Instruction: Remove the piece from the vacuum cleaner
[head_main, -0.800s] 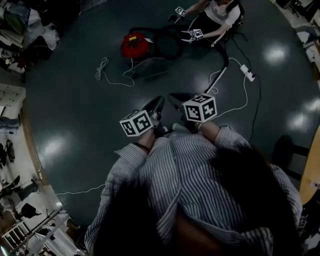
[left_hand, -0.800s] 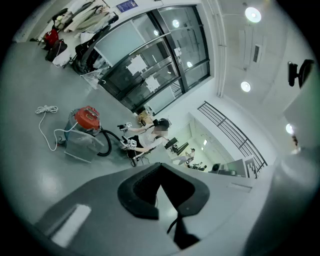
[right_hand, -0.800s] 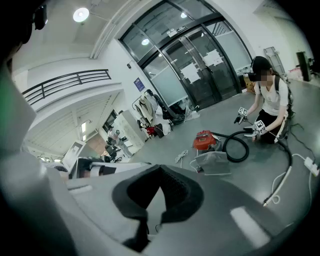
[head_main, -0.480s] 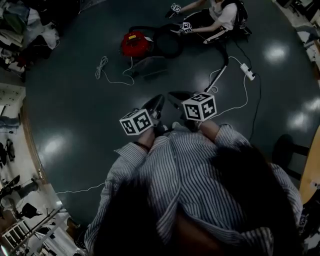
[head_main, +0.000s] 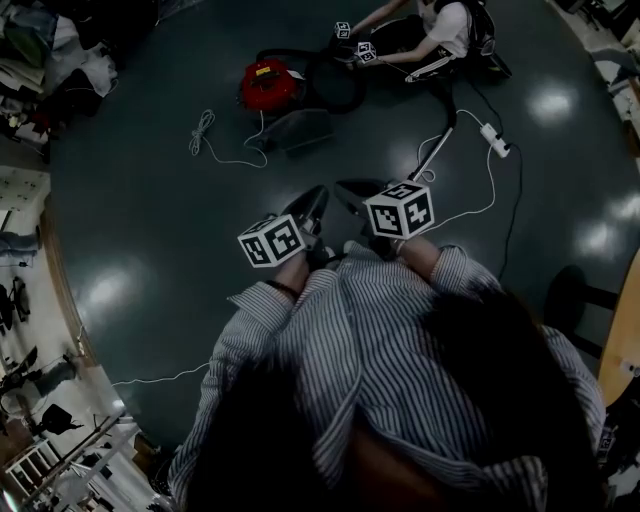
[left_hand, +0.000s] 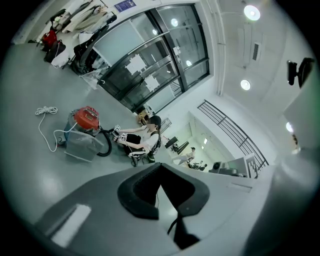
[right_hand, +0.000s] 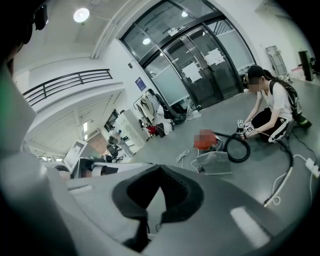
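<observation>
The red vacuum cleaner (head_main: 268, 84) stands far off on the dark floor, its black hose (head_main: 335, 85) looped to its right. A grey flat piece (head_main: 297, 130) lies just in front of it. Another person (head_main: 430, 35) crouches at the hose with two marker-cube grippers on it. My left gripper (head_main: 312, 205) and right gripper (head_main: 355, 192) are held close to my chest, well short of the vacuum. Both are shut with nothing between the jaws. The left gripper view shows its gripper (left_hand: 161, 170) pointing toward the vacuum (left_hand: 86, 116); the right gripper view shows its gripper (right_hand: 161, 169) likewise.
A white cord (head_main: 205, 140) lies coiled left of the vacuum. A wand tube (head_main: 440, 140) and a power strip (head_main: 493, 140) with white cable lie to the right. Clutter lines the left floor edge (head_main: 40, 60). Glass doors (right_hand: 200, 65) stand behind the vacuum.
The other person's hands and marker cubes have shifted left along the hose toward the vacuum. My two grippers have hardly moved.
</observation>
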